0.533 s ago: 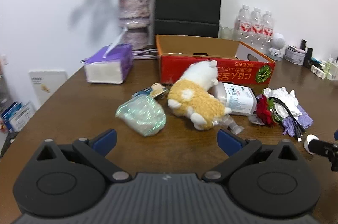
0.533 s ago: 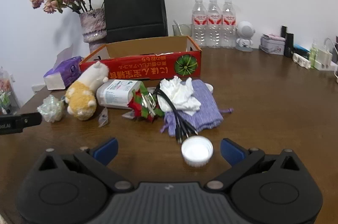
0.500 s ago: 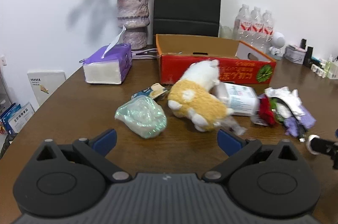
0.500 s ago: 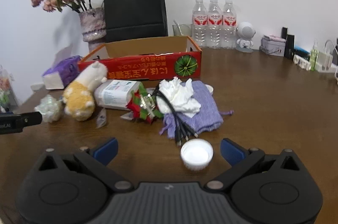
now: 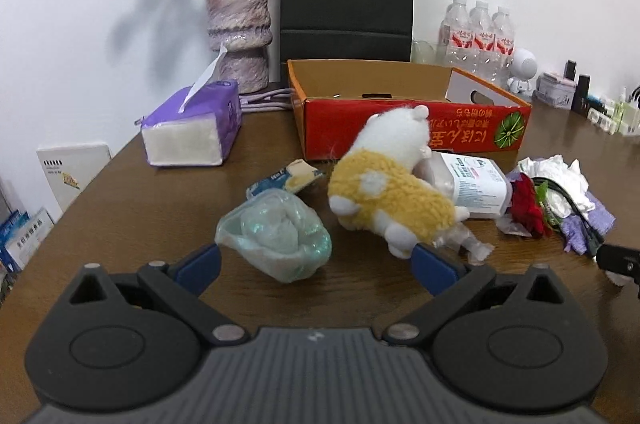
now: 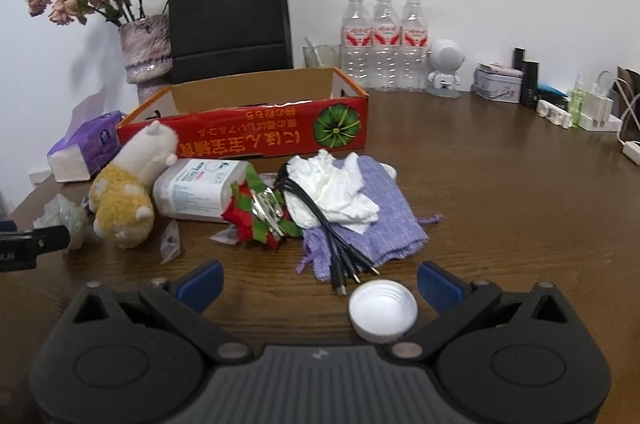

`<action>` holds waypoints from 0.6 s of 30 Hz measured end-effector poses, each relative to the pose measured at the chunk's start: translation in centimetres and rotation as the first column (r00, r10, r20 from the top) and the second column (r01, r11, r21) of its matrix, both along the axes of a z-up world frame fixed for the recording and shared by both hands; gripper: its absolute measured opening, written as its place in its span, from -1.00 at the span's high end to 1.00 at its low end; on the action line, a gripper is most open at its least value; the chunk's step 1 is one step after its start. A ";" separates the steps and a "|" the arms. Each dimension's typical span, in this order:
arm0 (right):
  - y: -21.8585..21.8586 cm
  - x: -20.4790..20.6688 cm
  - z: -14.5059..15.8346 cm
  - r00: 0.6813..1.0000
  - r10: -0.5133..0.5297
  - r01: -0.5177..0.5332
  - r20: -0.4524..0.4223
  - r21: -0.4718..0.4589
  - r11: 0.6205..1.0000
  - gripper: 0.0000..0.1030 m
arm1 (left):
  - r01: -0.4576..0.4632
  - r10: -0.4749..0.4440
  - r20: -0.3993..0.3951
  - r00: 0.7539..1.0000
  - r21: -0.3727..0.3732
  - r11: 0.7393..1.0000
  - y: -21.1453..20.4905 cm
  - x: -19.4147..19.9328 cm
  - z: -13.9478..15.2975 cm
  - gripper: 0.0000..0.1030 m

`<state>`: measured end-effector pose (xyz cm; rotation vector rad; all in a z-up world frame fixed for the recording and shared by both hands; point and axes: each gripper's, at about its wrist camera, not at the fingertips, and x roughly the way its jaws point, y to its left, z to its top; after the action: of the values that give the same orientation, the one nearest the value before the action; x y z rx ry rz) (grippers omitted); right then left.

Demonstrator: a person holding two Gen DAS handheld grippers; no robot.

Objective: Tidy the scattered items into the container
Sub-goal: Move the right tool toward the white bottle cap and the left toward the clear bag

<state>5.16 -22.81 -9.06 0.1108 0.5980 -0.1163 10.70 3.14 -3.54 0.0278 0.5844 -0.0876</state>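
We log both grippers with jaws spread wide, holding nothing. The left gripper [image 5: 316,264] sits low over the brown wooden counter [image 5: 120,192]; the crumpled pale-green plastic bag [image 5: 276,236] lies between its blue fingertips [image 5: 198,264], nearer the left one. Just right of the bag lies the yellow-and-white plush toy [image 5: 390,198], on its side, leaning on the white plastic wet-wipes pack [image 5: 472,184]. A small blue-and-yellow sachet [image 5: 286,178] lies just beyond the bag.

The right gripper [image 6: 320,284] hovers over the round white plastic lid [image 6: 383,312], which lies open side up close to the right fingertip; we cannot tell whether they touch. Beyond the lid we see the bundle of black cables [image 6: 320,220] draped over the lilac knitted pouch [image 6: 384,212], with crumpled white tissue [image 6: 332,186] on top. Left of these lies the red artificial flower with green leaves [image 6: 256,220].

The open red cardboard box [image 6: 248,140], the container, stands at the far side of the clutter. The purple tissue box [image 5: 192,128] stands to its left. 3 clear water bottles [image 6: 384,44] stand by the far wall.
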 end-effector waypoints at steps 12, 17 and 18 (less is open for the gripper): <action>0.8 -1.9 0.2 0.994 0.107 -0.107 0.021 -0.014 0.994 -1.00 | -0.131 0.131 0.012 0.991 -0.020 0.991 -0.1 -3.1 1.4 -1.00; 0.9 -2.1 0.3 0.992 0.125 -0.125 0.026 0.003 0.992 -1.00 | -0.131 0.131 0.016 0.991 -0.026 0.991 -0.3 -3.6 1.9 -1.00; 0.9 -2.2 0.3 0.992 0.125 -0.125 0.024 0.004 0.992 -1.00 | -0.130 0.131 0.019 0.991 -0.027 0.991 -0.4 -3.7 2.0 -1.00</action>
<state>2.98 -21.96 -8.74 0.0795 0.5797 0.0085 6.99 2.78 -1.53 -0.0349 0.5633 0.0324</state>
